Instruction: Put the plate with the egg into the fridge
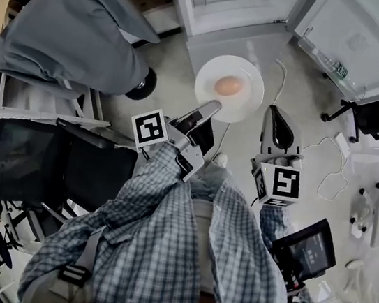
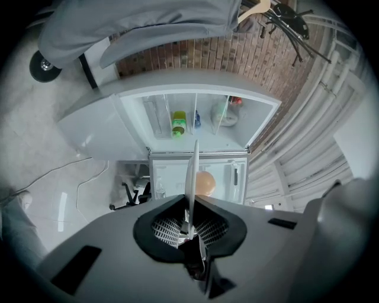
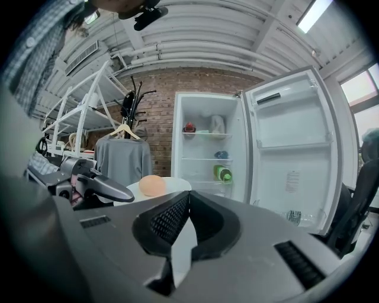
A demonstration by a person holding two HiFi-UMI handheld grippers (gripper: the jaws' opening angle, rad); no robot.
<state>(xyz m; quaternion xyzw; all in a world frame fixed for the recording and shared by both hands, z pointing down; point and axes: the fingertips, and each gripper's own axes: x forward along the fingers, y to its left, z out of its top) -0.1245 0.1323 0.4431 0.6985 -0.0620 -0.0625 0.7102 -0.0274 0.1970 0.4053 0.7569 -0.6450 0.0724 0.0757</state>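
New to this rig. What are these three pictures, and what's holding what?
No robot: a person holds a two-jaw gripper in each hand. The head view looks down from a camera on the person's head; the other two ride on the grippers, looking along their jaws. The left gripper is clamped on the rim of a white plate carrying an egg. The right gripper is shut, empty. Ahead stands the fridge, its door open.
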